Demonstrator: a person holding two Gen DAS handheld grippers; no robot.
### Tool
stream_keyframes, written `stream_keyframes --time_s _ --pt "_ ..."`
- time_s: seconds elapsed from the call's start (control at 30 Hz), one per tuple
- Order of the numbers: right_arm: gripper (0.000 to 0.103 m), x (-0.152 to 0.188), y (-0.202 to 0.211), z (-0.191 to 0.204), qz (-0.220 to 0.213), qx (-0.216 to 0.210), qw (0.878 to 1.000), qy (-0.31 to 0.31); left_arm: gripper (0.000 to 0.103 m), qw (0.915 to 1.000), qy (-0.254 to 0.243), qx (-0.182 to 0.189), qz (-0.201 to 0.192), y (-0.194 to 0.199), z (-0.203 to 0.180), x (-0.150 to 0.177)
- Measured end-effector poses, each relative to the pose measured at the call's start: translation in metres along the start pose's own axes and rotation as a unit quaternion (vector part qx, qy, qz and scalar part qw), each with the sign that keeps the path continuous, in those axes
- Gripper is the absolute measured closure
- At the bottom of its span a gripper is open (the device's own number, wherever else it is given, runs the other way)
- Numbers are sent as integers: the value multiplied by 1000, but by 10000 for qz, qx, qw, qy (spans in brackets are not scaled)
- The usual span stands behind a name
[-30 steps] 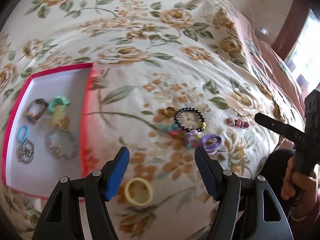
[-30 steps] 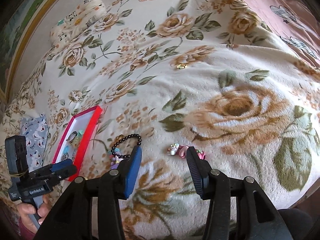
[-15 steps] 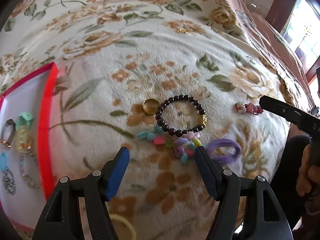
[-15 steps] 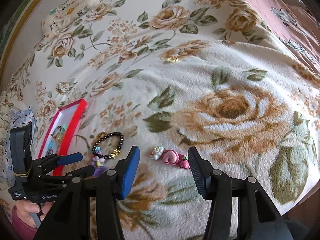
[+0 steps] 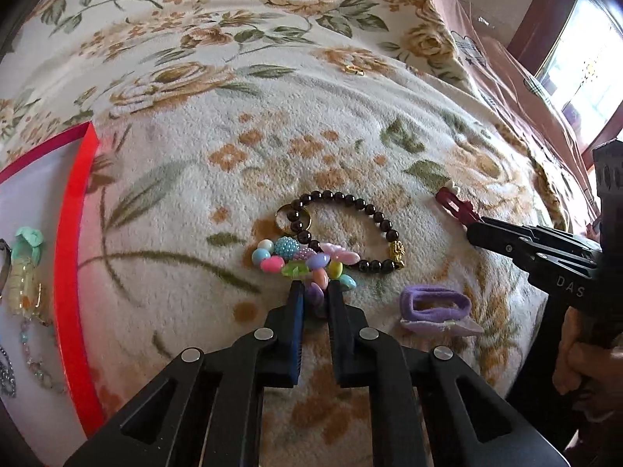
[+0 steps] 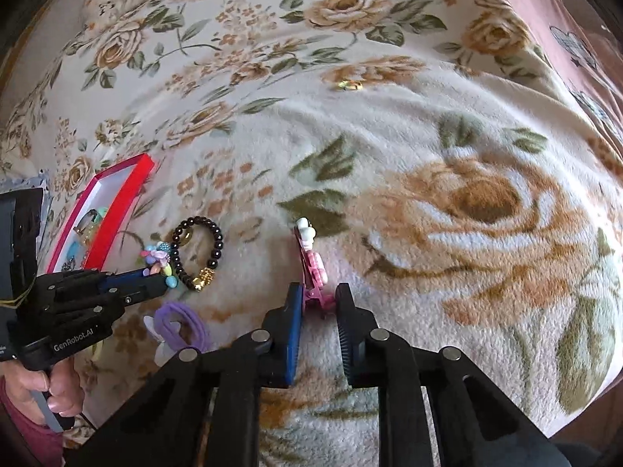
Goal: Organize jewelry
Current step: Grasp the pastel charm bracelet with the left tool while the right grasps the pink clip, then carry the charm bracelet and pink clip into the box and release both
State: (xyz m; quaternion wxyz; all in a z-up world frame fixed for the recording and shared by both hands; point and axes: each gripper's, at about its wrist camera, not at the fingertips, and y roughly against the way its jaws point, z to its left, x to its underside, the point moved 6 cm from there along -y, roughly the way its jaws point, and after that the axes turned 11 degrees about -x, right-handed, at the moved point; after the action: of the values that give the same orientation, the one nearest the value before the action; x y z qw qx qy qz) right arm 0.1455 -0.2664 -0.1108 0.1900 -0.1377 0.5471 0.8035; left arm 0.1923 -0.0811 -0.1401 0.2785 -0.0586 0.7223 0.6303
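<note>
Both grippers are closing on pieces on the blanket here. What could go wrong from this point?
The left gripper is closing on the pastel bead bracelet, which overlaps the dark bead bracelet; lifting may drag both. The right gripper is closing on only the pink hair clip's near end, so the clip may pivot or slip.

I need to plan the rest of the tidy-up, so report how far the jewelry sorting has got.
Done: several pieces lie in the red-rimmed white tray. In hand: left hand-held gripper closing on the pastel bead bracelet, right hand-held gripper closing on the pink hair clip. Left: dark bead bracelet, purple hair tie.
</note>
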Motion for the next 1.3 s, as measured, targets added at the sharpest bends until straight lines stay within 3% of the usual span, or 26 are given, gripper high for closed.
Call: stream_keyframes --time_s 0.23,0.7,1.3 --pt "86 -5 9 14 -193 -211 9995 110 95 9996 166 93 -222 26 14 7" --pt "86 -12 14 71 -269 -1030 9941 219 96 9962 557 -2 -667 93 51 27" --pt "86 -7 -6 170 -33 -1623 9822 949 96 9833 1372 -282 -1162 172 127 70"
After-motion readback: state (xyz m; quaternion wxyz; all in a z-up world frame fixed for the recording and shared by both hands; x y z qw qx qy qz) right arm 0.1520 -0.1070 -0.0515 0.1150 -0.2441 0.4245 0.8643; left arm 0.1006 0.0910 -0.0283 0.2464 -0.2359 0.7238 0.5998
